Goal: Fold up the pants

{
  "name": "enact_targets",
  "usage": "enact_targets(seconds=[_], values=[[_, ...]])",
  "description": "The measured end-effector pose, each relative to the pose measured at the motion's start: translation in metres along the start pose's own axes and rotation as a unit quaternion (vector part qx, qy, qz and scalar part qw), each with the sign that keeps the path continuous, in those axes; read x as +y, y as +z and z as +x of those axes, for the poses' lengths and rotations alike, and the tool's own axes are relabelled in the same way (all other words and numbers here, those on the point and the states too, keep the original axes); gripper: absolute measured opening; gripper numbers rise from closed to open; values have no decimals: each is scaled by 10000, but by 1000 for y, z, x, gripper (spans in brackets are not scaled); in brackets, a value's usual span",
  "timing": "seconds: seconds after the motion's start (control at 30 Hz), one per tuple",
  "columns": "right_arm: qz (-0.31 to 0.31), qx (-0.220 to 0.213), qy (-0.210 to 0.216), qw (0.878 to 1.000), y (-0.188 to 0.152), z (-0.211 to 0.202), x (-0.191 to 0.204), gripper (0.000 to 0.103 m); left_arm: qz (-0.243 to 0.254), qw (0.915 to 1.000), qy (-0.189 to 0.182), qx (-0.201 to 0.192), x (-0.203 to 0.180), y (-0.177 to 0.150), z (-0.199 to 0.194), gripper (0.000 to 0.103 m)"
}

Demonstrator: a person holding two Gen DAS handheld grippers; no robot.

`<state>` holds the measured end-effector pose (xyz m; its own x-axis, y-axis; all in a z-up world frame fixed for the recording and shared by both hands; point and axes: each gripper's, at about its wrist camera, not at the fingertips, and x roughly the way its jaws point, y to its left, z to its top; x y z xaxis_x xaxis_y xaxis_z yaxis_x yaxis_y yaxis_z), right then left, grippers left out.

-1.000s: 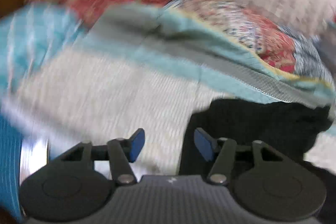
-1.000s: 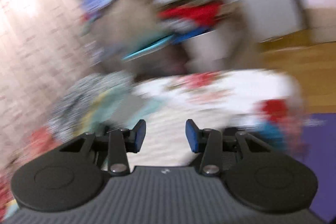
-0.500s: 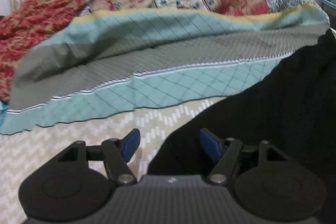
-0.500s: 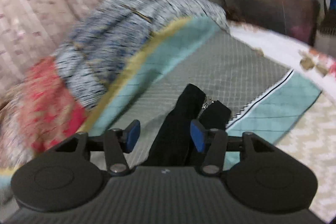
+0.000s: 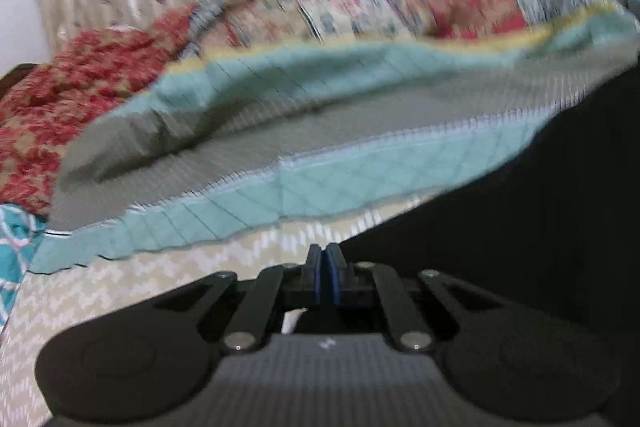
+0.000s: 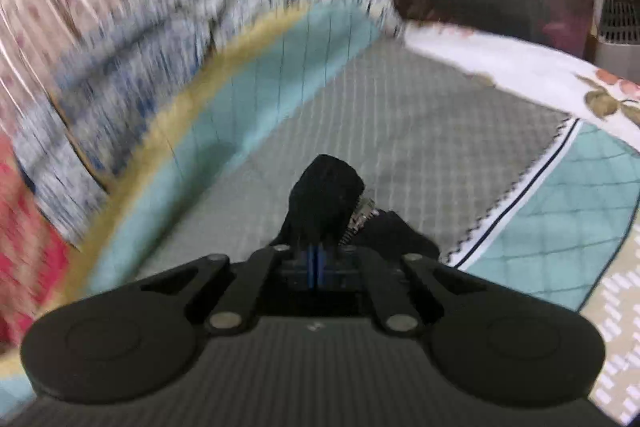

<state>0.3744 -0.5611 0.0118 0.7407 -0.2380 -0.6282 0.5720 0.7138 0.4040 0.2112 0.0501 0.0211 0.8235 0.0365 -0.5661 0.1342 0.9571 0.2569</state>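
- Two tools are in use, one in each hand, both over a bed (image 5: pixel 132 291) with a cream zigzag sheet.
- Left tool (image 5: pixel 323 269): its jaws have just been closing and now meet at the edge of the black pants (image 5: pixel 520 227). Whether cloth is pinched between the blue pads cannot be told from this view.
- Right tool (image 6: pixel 316 265): its jaws have just been closing; they now clamp a bunched black edge of the pants (image 6: pixel 324 195) beside the metal zipper (image 6: pixel 360 215).
- Pants location: spread dark on the bed, partly over a teal and grey quilt (image 6: pixel 420 131).
- Progress: judged early. Grips are being taken near the waist; no fold is visible.
- Remaining: lift, lay one half over the other, flatten, then fold again.
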Motion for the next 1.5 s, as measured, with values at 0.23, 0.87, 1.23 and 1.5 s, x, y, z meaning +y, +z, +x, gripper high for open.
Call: enact_targets(seconds=[0.23, 0.87, 1.23, 1.5], values=[[952, -405, 1155, 9879, 20, -121, -51, 4, -667, 9938, 290, -846, 20, 5, -90, 5], [3250, -165, 59, 9456, -177, -344, -343, 29, -1637, 9834, -245, 746, 26, -179, -257, 11], [2651, -1116, 473, 9566, -196, -389, -309, 36, -3670, 9252, -795, 538, 110, -147, -258, 68], [767, 216, 2022, 9761, -229, -355, -174, 40, -3864, 9079, -1027, 1258, 96, -120, -159, 76]])
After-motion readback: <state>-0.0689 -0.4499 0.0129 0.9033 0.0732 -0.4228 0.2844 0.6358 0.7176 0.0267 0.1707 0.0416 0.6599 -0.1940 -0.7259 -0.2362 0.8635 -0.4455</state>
